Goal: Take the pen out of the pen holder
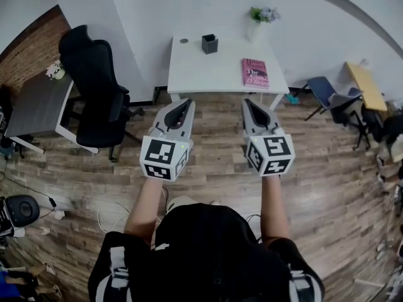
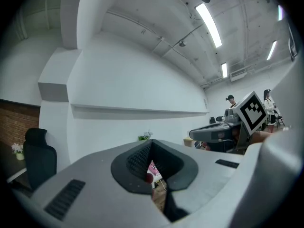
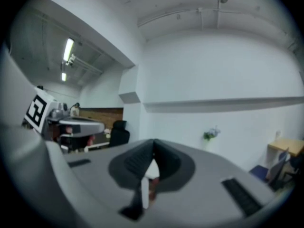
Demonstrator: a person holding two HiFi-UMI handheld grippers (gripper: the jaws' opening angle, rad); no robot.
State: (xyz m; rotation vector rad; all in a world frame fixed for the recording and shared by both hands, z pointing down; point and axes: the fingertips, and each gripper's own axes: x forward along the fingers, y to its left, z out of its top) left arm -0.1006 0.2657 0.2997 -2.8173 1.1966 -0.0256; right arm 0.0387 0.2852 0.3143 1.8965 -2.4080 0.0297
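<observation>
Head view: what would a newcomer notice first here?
The left gripper and right gripper fill the middle, side by side, jaws shut and empty. Beyond them stands a white table with a dark pen holder near its far edge and a pink book on its right side. A black chair stands to its left.

A white worktop (image 1: 195,68) stands ahead of the left tongs (image 1: 184,104) and right tongs (image 1: 249,104), against a white wall (image 1: 157,5). Plank floor (image 1: 214,131) lies beneath. A black chair (image 1: 94,87) sits left of them, a blue chair (image 1: 322,88) right.
</observation>
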